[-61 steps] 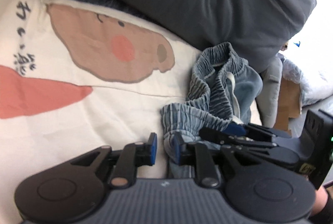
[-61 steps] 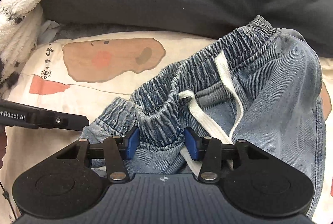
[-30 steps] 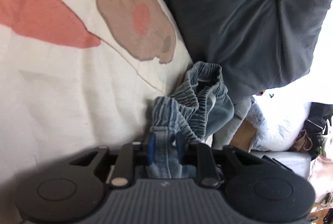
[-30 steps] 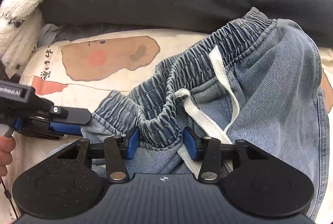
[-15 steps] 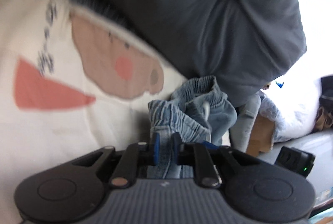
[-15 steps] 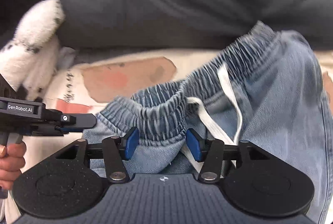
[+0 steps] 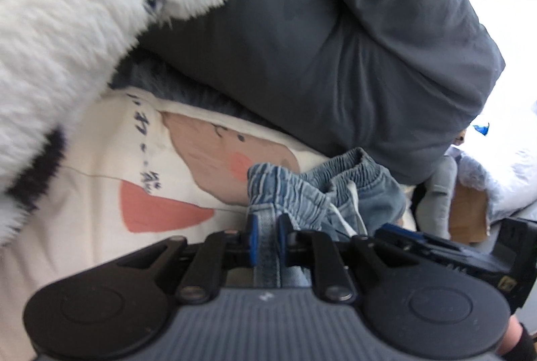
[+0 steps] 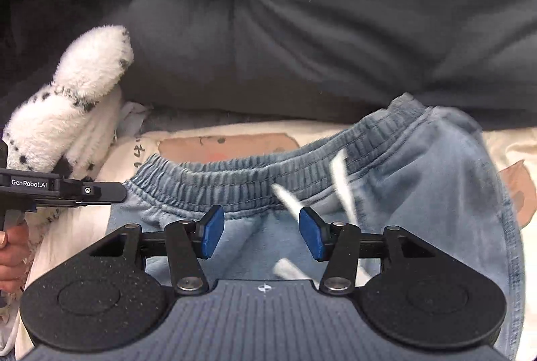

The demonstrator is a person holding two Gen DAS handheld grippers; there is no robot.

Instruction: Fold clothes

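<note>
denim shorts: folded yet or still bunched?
Not folded. The denim shorts are bunched on the printed sheet, waistband gaping open, one edge clamped in the left gripper.

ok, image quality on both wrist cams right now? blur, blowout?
Left wrist view: window corner top right blown out white, plush toy close and soft, denim shorts fairly sharp. Right wrist view: even light, white drawstring smeared by motion, shorts' right side blurred, fingers crisp; both fisheye-curved.
</note>
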